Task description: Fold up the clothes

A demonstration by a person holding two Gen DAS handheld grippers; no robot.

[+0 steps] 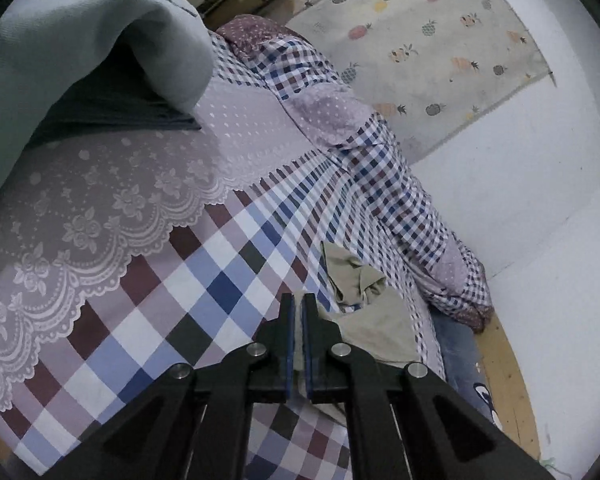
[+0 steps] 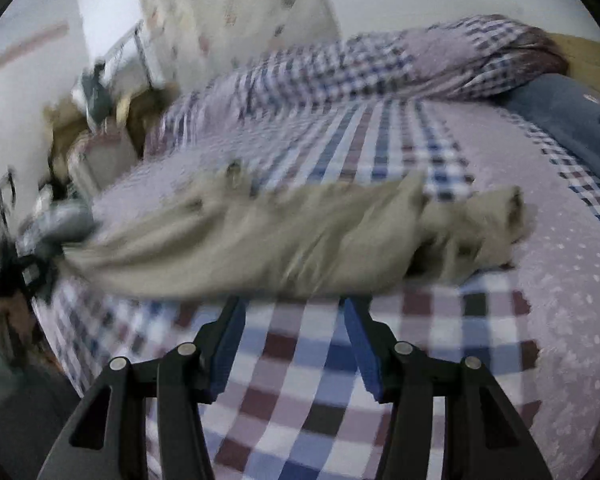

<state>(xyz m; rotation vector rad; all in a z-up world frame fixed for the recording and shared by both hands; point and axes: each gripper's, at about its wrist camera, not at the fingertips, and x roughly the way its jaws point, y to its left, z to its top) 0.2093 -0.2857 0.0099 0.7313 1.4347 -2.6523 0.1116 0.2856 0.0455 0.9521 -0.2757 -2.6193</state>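
Checked bedspread (image 2: 312, 364) below. Beige garment (image 2: 284, 236) crumpled across its middle. Left gripper (image 1: 299, 300) pinched together on beige cloth at the garment's edge. Right gripper (image 2: 294, 306) spread wide, just short of it.

right wrist view smeared by motion blur throughout. beige garment (image 2: 284, 232) on bed (image 2: 560, 280): folds, seams, kind of garment unreadable. clutter (image 2: 80, 120) past bed's far left edge blurred beyond naming. right gripper (image 2: 295, 312) fingertips meet garment's near edge; touching or just short, cannot tell.

left wrist view: beige garment (image 1: 360, 280) mostly hidden behind left gripper (image 1: 299, 304); whether cloth sits between pads unclear. green cloth (image 1: 80, 52) cut off by top left edge. dark cloth (image 1: 112, 108) beneath it mostly covered. blue cloth (image 1: 466, 364) at bed's edge partly hidden.
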